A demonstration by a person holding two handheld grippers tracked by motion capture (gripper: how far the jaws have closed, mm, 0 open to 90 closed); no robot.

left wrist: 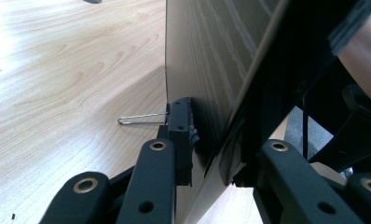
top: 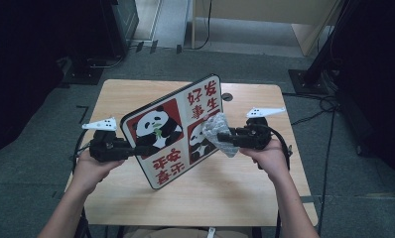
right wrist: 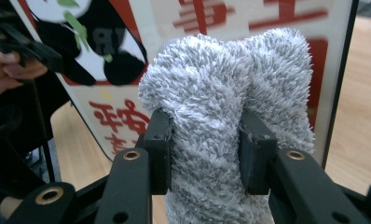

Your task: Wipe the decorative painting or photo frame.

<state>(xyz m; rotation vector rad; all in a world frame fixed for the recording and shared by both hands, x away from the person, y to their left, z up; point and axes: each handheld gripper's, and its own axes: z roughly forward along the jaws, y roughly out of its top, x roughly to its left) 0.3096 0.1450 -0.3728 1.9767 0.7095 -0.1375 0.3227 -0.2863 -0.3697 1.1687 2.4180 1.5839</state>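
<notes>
Panda board (top: 173, 131) tilted, red characters, fluffy grey cloth (top: 219, 133) against it

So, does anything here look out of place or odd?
Only a bent metal wire clip lying loose on the table beside the tilted panda board, apart from the wiping. The grey cloth looks intact.

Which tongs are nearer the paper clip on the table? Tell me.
Left. The left tongs clamp the panda board right beside the paper clip; the right tongs hold the grey cloth across the board.
</notes>
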